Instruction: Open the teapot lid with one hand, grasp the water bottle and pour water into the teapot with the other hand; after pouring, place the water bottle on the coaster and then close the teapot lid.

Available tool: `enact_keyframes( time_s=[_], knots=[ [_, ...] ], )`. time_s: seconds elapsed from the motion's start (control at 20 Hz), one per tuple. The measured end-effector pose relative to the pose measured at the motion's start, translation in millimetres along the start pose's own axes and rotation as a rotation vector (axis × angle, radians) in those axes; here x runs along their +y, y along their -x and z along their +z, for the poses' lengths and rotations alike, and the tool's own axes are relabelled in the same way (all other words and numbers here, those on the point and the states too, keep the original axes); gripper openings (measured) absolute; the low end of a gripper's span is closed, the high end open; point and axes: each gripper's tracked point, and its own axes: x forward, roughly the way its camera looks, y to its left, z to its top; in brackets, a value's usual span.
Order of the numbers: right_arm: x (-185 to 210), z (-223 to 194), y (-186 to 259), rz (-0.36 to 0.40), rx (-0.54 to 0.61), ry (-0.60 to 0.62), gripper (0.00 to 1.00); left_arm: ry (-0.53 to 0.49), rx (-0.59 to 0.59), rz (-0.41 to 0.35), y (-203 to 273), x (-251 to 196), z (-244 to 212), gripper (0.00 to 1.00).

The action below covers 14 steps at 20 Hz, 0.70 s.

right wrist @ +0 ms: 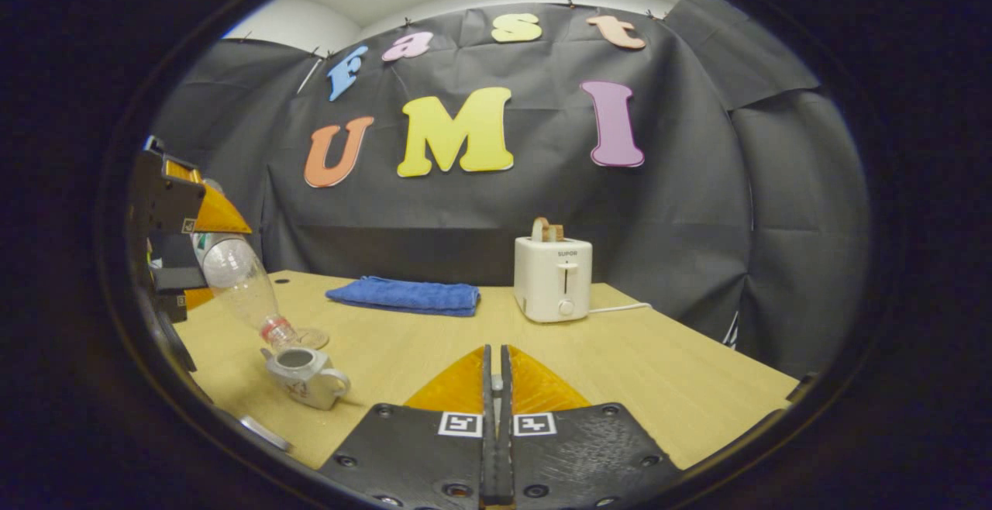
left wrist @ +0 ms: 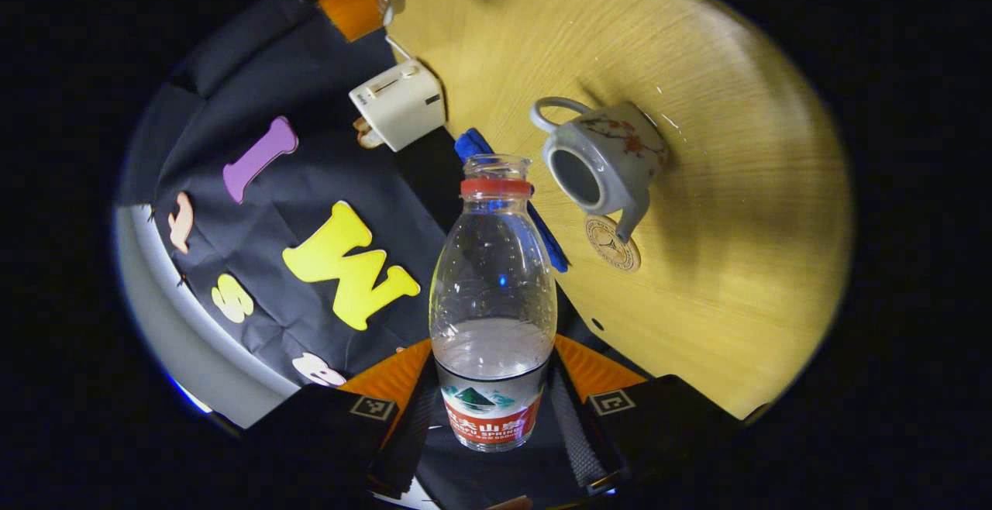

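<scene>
My left gripper (left wrist: 496, 377) is shut on the labelled lower part of a clear, uncapped water bottle (left wrist: 494, 277) with a red neck ring. In the right gripper view the bottle (right wrist: 236, 281) tilts mouth-down, its neck just above the open top of the white flowered teapot (right wrist: 306, 378), held by the left gripper (right wrist: 182, 215). The teapot (left wrist: 604, 161) stands lidless on the wooden table, and a round coaster (left wrist: 612, 242) lies by its spout. My right gripper (right wrist: 496, 417) is shut with nothing between its fingers. A small pale disc (right wrist: 263, 432) near the table edge may be the lid.
A white toaster (right wrist: 552, 277) with bread in it stands at the back of the table (right wrist: 659, 370), its cord trailing right. A folded blue cloth (right wrist: 404, 295) lies left of it, behind the teapot. Black cloth walls close the booth.
</scene>
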Motion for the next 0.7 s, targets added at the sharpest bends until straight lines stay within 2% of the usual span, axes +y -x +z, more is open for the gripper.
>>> enact_keyframes(
  time_s=[0.15, 0.25, 0.6, 0.7],
  knots=[
    [2.2, 10.3, 7.2, 0.017, -0.028, 0.005, 0.00, 0.225, -0.001, 0.041, -3.2, -9.3, -11.3, 0.75],
    [8.3, 16.5, 11.4, 0.050, -0.042, -0.006, 0.00, 0.411, -0.007, 0.038, -5.4, -15.1, -17.5, 0.75],
    [-1.8, 20.5, 12.3, 0.052, -0.050, -0.026, 0.00, 1.141, -0.045, 0.066, -5.8, -27.8, -25.3, 0.75],
    [-5.5, 19.2, 11.1, 0.047, -0.047, -0.039, 0.00, 1.369, -0.028, 0.051, -13.6, -38.6, -28.5, 0.76]
  ],
)
